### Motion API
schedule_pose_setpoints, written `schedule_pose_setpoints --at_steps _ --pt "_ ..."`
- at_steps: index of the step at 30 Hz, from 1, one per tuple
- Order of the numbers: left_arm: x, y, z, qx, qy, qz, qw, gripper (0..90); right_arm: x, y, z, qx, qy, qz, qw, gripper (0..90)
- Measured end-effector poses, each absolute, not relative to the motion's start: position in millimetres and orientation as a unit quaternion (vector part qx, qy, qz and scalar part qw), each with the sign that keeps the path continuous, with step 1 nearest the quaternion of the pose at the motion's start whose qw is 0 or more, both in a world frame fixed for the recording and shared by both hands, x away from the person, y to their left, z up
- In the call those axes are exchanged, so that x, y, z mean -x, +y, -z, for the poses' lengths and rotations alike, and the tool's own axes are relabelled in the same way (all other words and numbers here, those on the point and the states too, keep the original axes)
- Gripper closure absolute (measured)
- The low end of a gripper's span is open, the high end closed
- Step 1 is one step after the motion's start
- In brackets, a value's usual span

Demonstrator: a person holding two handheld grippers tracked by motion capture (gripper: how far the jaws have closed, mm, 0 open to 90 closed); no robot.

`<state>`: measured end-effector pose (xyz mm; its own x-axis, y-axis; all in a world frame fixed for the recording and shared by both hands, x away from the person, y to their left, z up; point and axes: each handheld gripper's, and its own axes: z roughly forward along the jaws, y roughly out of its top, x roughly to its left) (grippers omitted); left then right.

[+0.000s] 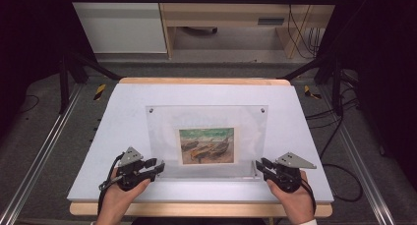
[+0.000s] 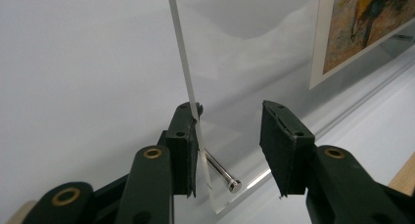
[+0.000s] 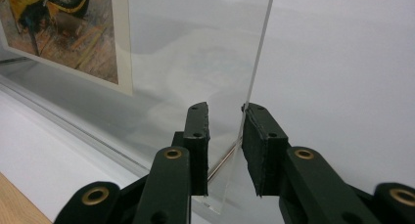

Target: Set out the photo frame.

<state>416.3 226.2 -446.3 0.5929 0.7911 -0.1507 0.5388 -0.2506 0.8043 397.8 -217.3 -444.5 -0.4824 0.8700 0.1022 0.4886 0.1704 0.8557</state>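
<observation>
Stood upright near the middle of the counter (image 1: 98,136): a clear frame (image 1: 206,136), its foot running along the near side, a print (image 1: 206,145) of beached boats held inside. Seen from the high view alone: two small studs at the frame's top corners, and the whole layout, with a gripper at each lower corner.

At the lower left corner, left gripper (image 1: 147,167), held in a hand (image 1: 118,198). Shown close in the left gripper view (image 2: 230,136): jaws wide apart, the frame's edge lying against the inner face of the left jaw, the other jaw standing well clear, nothing clamped. Visible there too, a metal pin (image 2: 222,172) passing through the panel low between the jaws, and the print's corner (image 2: 362,28) at upper right.

At the lower right corner, right gripper (image 1: 261,166), likewise in a hand (image 1: 295,200). In the right gripper view (image 3: 225,136): jaws partly open, set either side of the frame's edge, the right jaw at or just beside that edge, the left a little off the pane; no firm grip evident. Part of the print (image 3: 63,33) seen at upper left through the pane.

Beyond the counter, in the high view: grey floor (image 1: 39,136), cables (image 1: 339,131).
</observation>
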Motion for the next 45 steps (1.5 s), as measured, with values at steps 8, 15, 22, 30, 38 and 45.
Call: schedule_pose_setpoints --at_steps 8,15,22,30,38,45 --pt "-415 226 447 -0.782 0.424 -0.145 0.434 58.0 -396 -217 445 -0.462 0.736 -0.447 0.21 72.7" --pt "-413 227 448 -0.786 0.421 -0.143 0.43 58.4 -393 -217 446 -0.463 0.738 -0.445 0.209 72.7" --pt "-411 227 448 -0.787 0.42 -0.143 0.429 59.0 -391 -217 447 -0.462 0.738 -0.445 0.207 72.7" --pt "-410 227 448 -0.789 0.418 -0.141 0.426 59.3 -390 -218 447 -0.46 0.739 -0.445 0.209 72.6" --pt "-409 227 449 -0.794 0.416 -0.14 0.42 59.5 -388 -218 449 -0.462 0.739 -0.445 0.206 72.2" --pt "-407 226 449 -0.797 0.415 -0.138 0.417 59.8 -385 -218 450 -0.461 0.741 -0.442 0.205 71.6"
